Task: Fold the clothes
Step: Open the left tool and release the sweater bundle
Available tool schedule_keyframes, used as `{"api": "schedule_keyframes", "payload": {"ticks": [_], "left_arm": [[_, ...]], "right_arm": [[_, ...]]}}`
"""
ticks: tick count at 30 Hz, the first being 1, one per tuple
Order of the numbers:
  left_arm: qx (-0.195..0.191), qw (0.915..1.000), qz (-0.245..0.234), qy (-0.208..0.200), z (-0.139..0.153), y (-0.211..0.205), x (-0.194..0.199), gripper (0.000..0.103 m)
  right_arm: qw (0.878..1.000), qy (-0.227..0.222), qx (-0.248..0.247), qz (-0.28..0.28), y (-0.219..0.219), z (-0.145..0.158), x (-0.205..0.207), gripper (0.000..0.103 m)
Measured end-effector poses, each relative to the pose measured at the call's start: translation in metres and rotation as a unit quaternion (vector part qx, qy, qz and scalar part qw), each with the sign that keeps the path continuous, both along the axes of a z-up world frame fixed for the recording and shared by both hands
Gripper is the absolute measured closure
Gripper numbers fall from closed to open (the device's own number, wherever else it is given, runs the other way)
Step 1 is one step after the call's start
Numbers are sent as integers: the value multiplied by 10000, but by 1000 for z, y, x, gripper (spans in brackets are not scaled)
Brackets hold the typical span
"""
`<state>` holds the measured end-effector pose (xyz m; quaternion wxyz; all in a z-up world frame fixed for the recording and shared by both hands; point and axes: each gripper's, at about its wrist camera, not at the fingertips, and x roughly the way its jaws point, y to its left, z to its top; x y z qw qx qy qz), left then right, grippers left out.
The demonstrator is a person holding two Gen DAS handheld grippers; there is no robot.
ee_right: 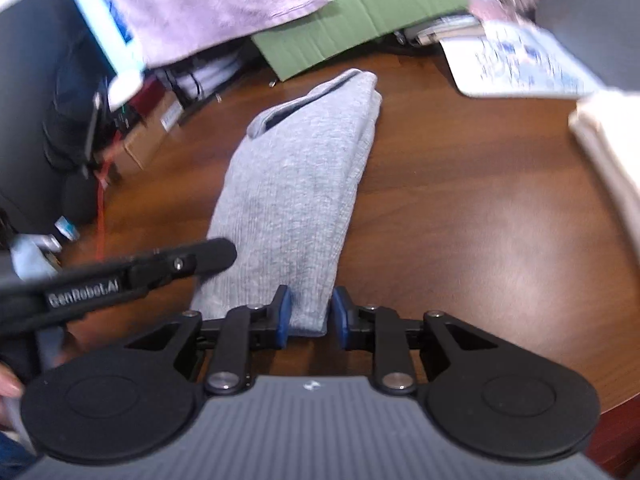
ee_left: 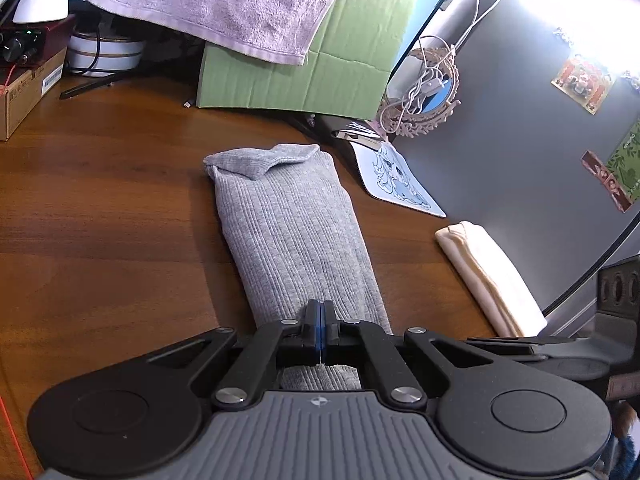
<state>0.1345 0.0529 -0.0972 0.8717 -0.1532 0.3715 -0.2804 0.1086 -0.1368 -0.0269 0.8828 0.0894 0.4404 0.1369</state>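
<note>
A grey ribbed garment lies folded into a long narrow strip on the wooden table, its collar at the far end. My left gripper is shut, its blue pads pressed together over the near end of the garment; whether cloth is pinched between them I cannot tell. In the right wrist view the same garment runs away from me, and my right gripper stands partly open with its pads on either side of the near right corner. The left gripper's body shows at the left.
A folded cream cloth lies to the right of the garment. A pink towel hangs over a green cardboard box at the back. A printed mat, a cardboard box, cables and a grey fridge surround the table.
</note>
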Motion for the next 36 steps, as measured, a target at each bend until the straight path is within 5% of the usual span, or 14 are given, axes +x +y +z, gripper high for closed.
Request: {"api": "schedule_keyframes", "payload": {"ticks": [4, 11, 13, 17, 19, 26, 33, 36], "left_arm": [[136, 9998, -83, -102, 5, -4, -8, 101], [328, 9967, -550, -491, 27, -6, -37, 94], [325, 9962, -617, -528, 31, -7, -42, 74], [628, 9926, -718, -754, 42, -16, -51, 57], [676, 9915, -709, -852, 47, -18, -52, 34], [412, 9881, -732, -1292, 63, -19, -51, 10], [427, 9966, -457, -538, 60, -16, -22, 10], [349, 9967, -687, -246, 57, -20, -16, 5]], "right_arm": [[9995, 86, -300, 36, 9, 5, -1, 90], [9985, 511, 183, -24, -44, 4, -29, 91], [9982, 515, 316, -69, -62, 3, -45, 91], [9973, 459, 526, -242, -88, 2, -75, 91], [9969, 435, 566, -334, -100, 1, -85, 92], [9927, 351, 976, -624, -146, -2, -96, 91], [9832, 333, 1549, -911, -184, -16, -93, 91], [9808, 282, 1708, -898, -194, -18, -92, 88]]}}
